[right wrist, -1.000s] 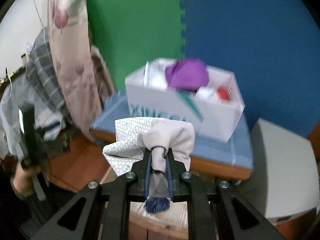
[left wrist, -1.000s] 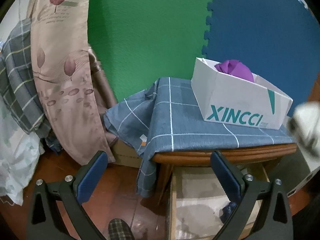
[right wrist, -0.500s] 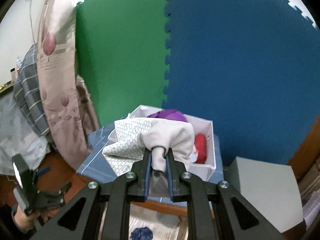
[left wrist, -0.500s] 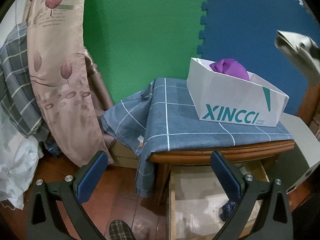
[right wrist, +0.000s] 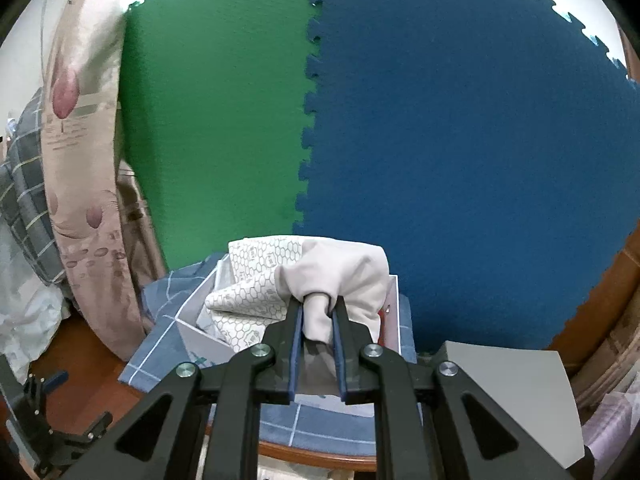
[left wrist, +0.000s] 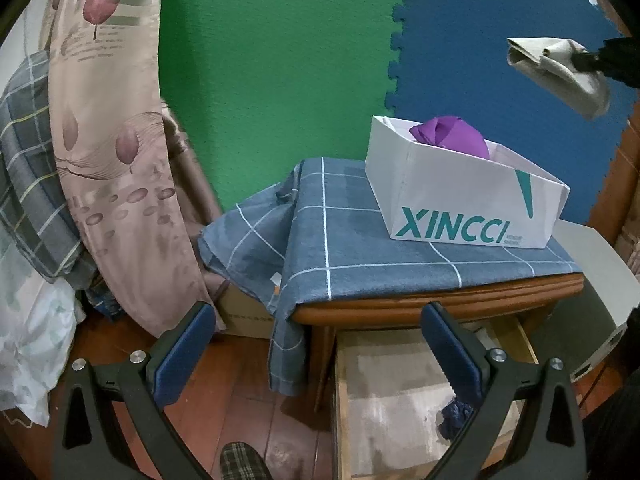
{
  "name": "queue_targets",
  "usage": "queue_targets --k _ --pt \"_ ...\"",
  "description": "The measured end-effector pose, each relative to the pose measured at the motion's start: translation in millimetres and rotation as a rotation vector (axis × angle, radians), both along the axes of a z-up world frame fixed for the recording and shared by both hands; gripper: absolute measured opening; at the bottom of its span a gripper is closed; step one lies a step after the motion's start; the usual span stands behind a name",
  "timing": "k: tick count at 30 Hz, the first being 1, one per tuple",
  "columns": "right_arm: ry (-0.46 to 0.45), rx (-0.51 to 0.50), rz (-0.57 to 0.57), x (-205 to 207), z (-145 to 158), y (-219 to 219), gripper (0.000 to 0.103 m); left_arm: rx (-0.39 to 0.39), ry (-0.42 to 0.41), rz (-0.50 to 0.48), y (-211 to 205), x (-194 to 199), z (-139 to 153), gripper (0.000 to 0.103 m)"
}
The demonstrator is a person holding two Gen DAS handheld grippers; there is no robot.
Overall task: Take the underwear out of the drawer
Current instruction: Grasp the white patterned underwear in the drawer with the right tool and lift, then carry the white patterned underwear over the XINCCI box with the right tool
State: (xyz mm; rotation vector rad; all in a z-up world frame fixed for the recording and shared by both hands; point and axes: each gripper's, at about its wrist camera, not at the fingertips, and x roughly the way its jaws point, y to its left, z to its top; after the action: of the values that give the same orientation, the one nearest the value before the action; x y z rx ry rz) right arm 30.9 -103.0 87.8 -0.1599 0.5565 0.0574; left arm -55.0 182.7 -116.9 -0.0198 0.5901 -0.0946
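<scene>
A: State the risks at this stage.

B: The right gripper (right wrist: 317, 312) has its jaws narrowed onto one small fold of the pale underwear (right wrist: 320, 280); the rest of the garment bunches ahead of and to the left of the jaws. If that fold slides out, the underwear probably drops short of the white box (left wrist: 460, 200), onto the checked cloth (left wrist: 340, 240) covering the worktop, or back into the open drawer (left wrist: 400, 380). A loose edge could also snag the box rim during lowering. A dark blue item (left wrist: 456, 420) lies in the drawer just behind the left gripper's (left wrist: 316, 344) right jaw; those jaws stand wide and hold nothing.

A: State the differences from the earlier frames.

B: One second ago the garment sat in front of the box side, at about worktop level. It is now higher, with the box opening directly beneath and beyond the right jaws. The grip looks unchanged. The left gripper has kept its place.
</scene>
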Motion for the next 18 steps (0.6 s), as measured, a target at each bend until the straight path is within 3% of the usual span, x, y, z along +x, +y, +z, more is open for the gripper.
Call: queue_targets --k 18 --pt "0.087 -0.036 -0.117 60.0 -34.0 -38.4 0.013 0.001 0.021 -0.053 -11.1 -3.0 -1.2 0.102"
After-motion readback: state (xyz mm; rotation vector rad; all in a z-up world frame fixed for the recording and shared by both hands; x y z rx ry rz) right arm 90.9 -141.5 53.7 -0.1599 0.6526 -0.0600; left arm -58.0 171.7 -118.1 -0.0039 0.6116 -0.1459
